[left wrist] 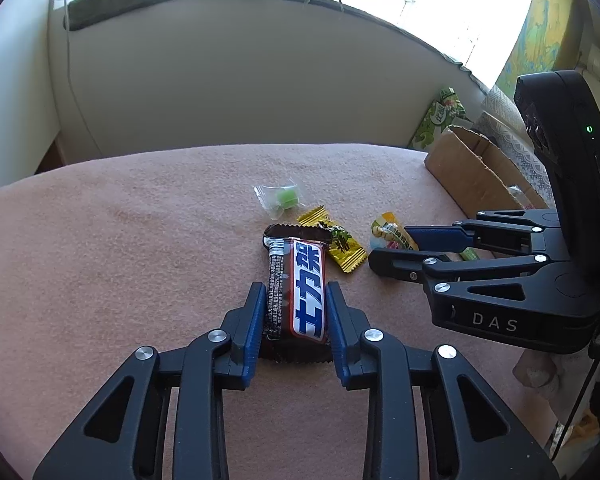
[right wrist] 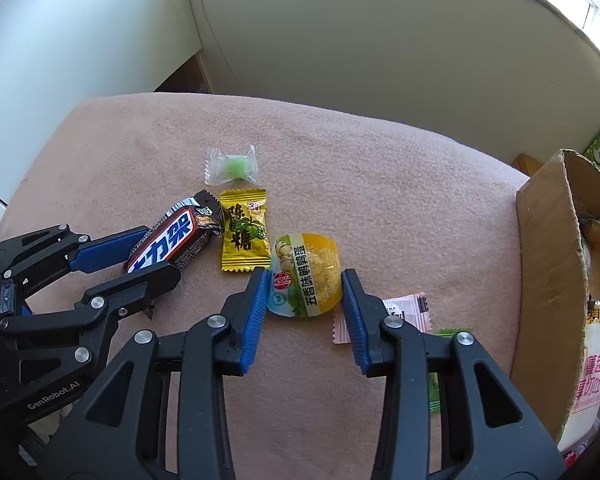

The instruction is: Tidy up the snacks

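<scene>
The left claw (left wrist: 296, 312) straddles the chocolate bar (left wrist: 298, 292) and the right claw (right wrist: 305, 300) the quail-egg pouch (right wrist: 306, 274), jaws apart and not yet clamped; slick wrappers could squirt out, or a finger could snag the yellow candy (right wrist: 245, 236) lying just beside both. Everything lies on a soft pink blanket (right wrist: 380, 184) covering the bench, cardboard box (right wrist: 548, 280) at its right, under a sunlit window sill.

A pink blanket (right wrist: 380, 200) covers the surface. On it lie a chocolate bar (right wrist: 172, 238), yellow candy (right wrist: 245, 236), green candy (right wrist: 231, 165), egg packet (right wrist: 306, 276) and a cardboard box (right wrist: 548, 280).
</scene>
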`<state>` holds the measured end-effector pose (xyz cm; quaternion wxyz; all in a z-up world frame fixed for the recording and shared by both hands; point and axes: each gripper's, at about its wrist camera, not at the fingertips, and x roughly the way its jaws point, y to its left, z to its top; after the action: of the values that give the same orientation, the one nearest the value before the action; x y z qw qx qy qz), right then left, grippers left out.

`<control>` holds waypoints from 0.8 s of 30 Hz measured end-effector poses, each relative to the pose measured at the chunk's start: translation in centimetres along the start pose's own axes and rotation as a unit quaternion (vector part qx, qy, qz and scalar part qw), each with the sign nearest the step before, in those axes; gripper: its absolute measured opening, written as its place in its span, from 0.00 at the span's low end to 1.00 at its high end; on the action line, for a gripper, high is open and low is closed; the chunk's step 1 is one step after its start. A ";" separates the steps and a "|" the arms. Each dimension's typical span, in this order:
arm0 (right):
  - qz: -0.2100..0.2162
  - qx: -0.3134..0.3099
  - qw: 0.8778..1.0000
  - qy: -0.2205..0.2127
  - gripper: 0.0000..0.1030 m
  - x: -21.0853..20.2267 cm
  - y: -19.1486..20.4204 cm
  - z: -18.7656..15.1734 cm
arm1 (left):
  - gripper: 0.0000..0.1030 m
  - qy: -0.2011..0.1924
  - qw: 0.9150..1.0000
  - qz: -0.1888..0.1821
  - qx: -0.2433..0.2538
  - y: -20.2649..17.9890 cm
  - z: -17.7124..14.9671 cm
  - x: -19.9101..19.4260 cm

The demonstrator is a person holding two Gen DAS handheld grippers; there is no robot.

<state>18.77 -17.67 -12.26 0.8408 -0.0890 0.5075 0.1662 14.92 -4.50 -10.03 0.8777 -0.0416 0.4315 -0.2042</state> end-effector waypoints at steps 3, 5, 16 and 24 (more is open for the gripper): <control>-0.003 -0.002 1.000 -0.007 0.34 -0.3 0.4 -0.2 | 0.26 -0.003 1.000 0.001 -0.003 0.1 -0.1 -0.2; -0.003 -0.003 1.000 -0.015 0.34 -0.8 0.1 -0.5 | 0.26 -0.005 1.000 0.001 -0.006 0.3 -0.1 -0.4; -0.001 -0.012 0.998 -0.056 0.34 -5.5 0.1 -2.5 | 0.26 -0.023 1.000 0.006 0.005 -0.7 -0.3 -2.1; 0.006 -0.003 0.995 -0.096 0.34 -10.2 -1.6 -3.8 | 0.26 -0.050 0.998 -0.006 0.027 -3.3 -0.2 -4.5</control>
<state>11.85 -22.31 -5.10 0.8845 -0.0719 0.4242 0.1805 11.20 -5.73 -5.98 0.8978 -0.0303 0.3810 -0.2187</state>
